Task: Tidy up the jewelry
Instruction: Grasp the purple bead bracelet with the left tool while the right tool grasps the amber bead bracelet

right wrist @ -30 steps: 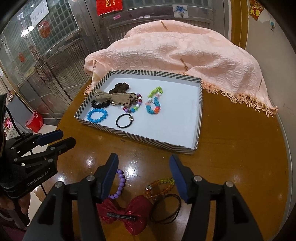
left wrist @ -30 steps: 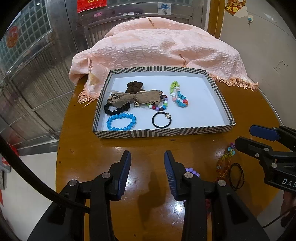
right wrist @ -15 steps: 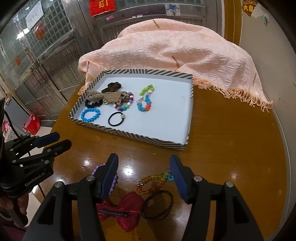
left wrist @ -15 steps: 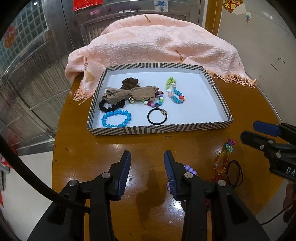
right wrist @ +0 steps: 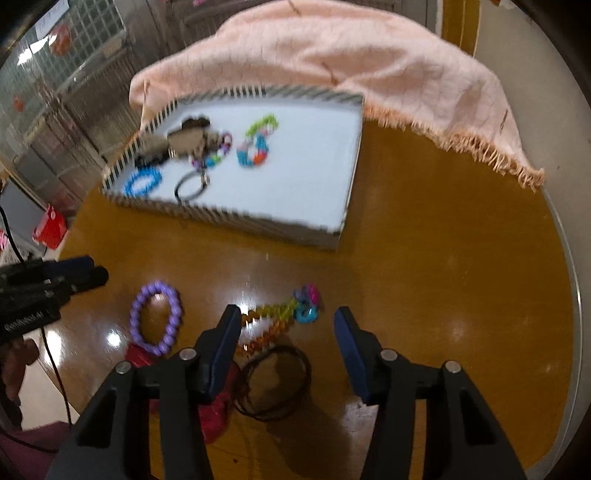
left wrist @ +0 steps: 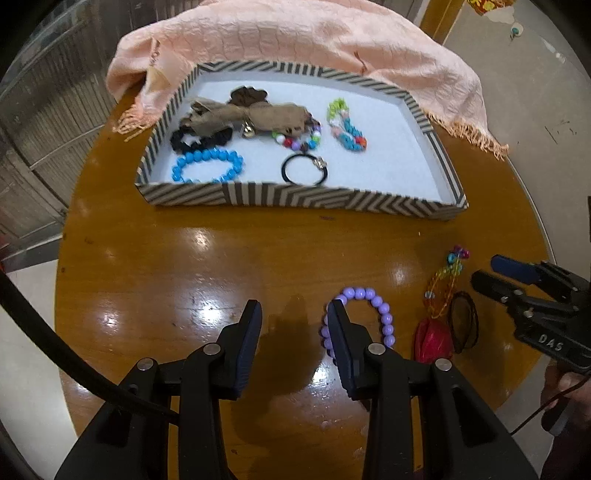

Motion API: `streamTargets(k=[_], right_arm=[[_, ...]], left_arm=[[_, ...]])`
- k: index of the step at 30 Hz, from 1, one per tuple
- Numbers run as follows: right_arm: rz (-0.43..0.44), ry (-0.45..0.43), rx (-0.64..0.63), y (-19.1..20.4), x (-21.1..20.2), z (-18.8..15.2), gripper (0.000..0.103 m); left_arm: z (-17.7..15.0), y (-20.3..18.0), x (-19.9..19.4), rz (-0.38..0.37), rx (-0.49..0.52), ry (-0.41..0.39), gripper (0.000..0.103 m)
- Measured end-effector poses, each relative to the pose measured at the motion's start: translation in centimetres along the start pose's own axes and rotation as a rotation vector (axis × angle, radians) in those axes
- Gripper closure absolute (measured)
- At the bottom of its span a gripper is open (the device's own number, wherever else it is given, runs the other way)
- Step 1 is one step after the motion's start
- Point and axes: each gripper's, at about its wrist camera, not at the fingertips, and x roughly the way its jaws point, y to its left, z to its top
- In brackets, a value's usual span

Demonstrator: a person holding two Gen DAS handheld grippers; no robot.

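A striped tray on the round wooden table holds a blue bead bracelet, a black hair tie, a tan bow, a multicolour bracelet and other pieces. Loose on the table lie a purple bead bracelet, an amber bead strand, a red bow and dark hair ties. My left gripper is open, its right finger beside the purple bracelet. My right gripper is open above the amber strand and hair ties.
A pink fringed cloth is heaped behind the tray. Metal doors stand at the left. The table edge curves close on the right. The wood between tray and grippers is glossy.
Both grippers have pulled back and tipped downward. The loose purple bracelet, amber strand, red bow and hair ties now show fully in front of the fingers. Both stay open.
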Motion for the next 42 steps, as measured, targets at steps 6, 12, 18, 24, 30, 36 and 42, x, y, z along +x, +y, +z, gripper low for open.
streamTargets(k=[6, 12, 18, 24, 30, 36, 42], right_arm=[[0.014, 0.036, 0.012, -0.1, 1.8, -0.6, 0.050], [0.026, 0.047, 0.020, -0.2, 3.5, -0.2, 0.077], [0.032, 0.031, 0.025, -0.4, 3.9, 0.0, 0.092], [0.038, 0.033, 0.028, -0.6, 4.0, 0.2, 0.093], [0.078, -0.004, 0.050, -0.9, 2.4, 0.8, 0.094], [0.116, -0.051, 0.076, -1.2, 0.4, 1.4, 0.094], [0.145, -0.092, 0.075, -0.9, -1.5, 2.4, 0.094]], left_arm=[[-0.4, -0.2, 1.5, -0.018, -0.001, 0.055, 0.075], [-0.5, -0.7, 2.7, -0.002, 0.020, 0.076, 0.075], [-0.4, -1.6, 3.8, 0.035, 0.064, 0.085, 0.075], [-0.5, -3.1, 4.5, 0.063, 0.131, 0.063, 0.076], [0.2, -3.0, 4.6, -0.030, 0.132, 0.077, 0.102], [1.6, -2.5, 2.4, -0.063, 0.110, 0.024, 0.103], [3.1, -2.8, -0.3, -0.059, 0.125, -0.037, 0.103]])
